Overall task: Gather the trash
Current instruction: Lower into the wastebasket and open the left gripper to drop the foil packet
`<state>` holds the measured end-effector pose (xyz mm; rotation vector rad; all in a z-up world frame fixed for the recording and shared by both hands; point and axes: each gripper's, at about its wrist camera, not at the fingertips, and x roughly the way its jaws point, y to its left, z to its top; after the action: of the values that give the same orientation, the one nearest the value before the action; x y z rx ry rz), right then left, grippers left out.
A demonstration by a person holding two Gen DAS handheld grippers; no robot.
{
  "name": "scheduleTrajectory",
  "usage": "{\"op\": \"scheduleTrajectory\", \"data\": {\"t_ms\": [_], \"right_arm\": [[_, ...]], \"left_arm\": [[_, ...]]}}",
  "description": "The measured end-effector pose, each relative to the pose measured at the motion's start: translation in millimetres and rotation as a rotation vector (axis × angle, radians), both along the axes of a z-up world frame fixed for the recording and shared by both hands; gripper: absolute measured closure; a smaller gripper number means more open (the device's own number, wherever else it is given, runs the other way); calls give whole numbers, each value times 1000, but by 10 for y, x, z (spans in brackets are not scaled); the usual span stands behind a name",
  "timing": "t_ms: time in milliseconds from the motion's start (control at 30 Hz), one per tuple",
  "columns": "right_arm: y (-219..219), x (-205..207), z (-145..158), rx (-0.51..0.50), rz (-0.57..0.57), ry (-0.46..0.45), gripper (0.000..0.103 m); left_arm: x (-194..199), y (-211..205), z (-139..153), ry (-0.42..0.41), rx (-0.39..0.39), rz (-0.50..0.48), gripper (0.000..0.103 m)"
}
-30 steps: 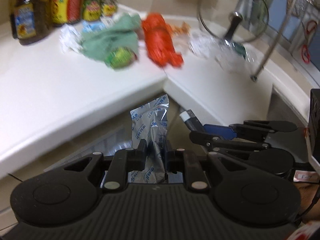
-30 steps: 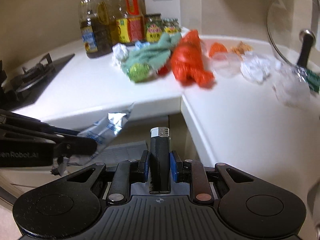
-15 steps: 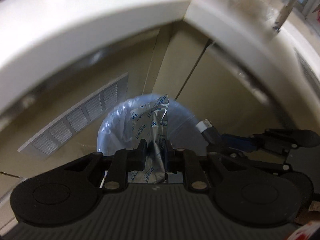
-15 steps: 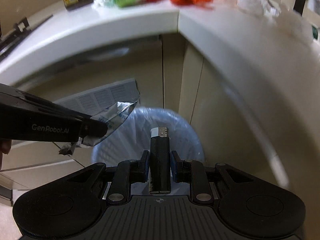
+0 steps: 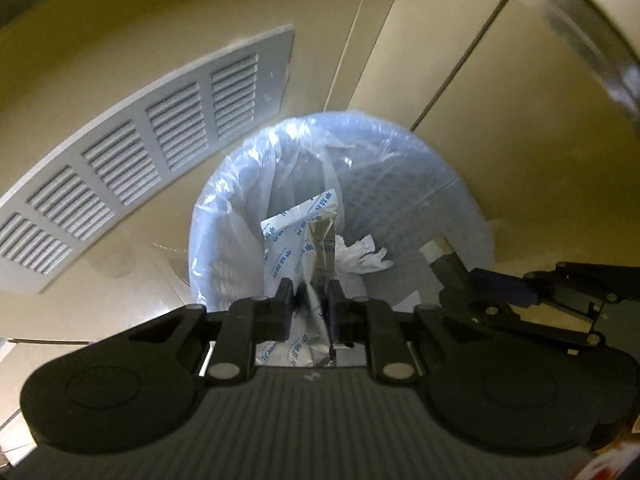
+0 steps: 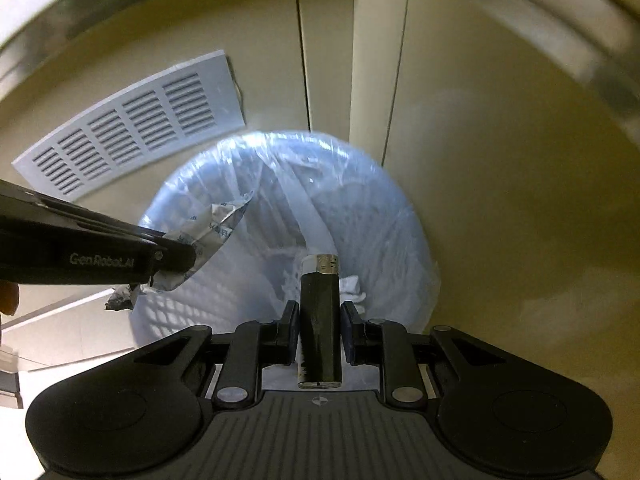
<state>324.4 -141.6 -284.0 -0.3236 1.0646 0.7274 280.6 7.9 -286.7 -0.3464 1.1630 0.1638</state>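
A round waste bin (image 5: pixel 404 184) lined with a pale blue plastic bag stands on the floor in the cabinet corner, seen also in the right wrist view as the bin (image 6: pixel 384 216). My left gripper (image 5: pixel 310 294) is shut on a silver foil wrapper (image 5: pixel 308 232) with blue print, held over the bin's mouth. My right gripper (image 6: pixel 319 314) is shut on a black lighter (image 6: pixel 320 320) with a metal top, also above the bin. Crumpled white paper (image 5: pixel 360 258) lies inside. The left gripper (image 6: pixel 176 258) with the wrapper (image 6: pixel 212 232) enters the right wrist view from the left.
Beige cabinet doors (image 5: pixel 500 92) rise behind the bin. A grey louvred vent panel (image 5: pixel 132 160) sits on the cabinet face at left. The white counter edge (image 6: pixel 600 52) curves overhead. A fingertip (image 6: pixel 8 298) shows at the far left.
Both grippers have sunk from counter height to just above the bin, tilting downward. The counter trash has left view. The wrapper and lighter stay gripped.
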Motion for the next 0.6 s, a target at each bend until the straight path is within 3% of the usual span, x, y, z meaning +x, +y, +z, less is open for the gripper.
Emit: {"op": "scheduleTrajectory", "data": {"t_ms": [267,533,600], "right_arm": [[50,105,-214,-6,-29,40,81],[105,176,-282,-5,-37,50,81],[104,189,-284,-4,-37,53,81]], "left_arm": [[118,-1,-252,37,-15,-14,88],[187,17,-262,22,-9,0,86],[199,35,-266,20,-8,11,79]]}}
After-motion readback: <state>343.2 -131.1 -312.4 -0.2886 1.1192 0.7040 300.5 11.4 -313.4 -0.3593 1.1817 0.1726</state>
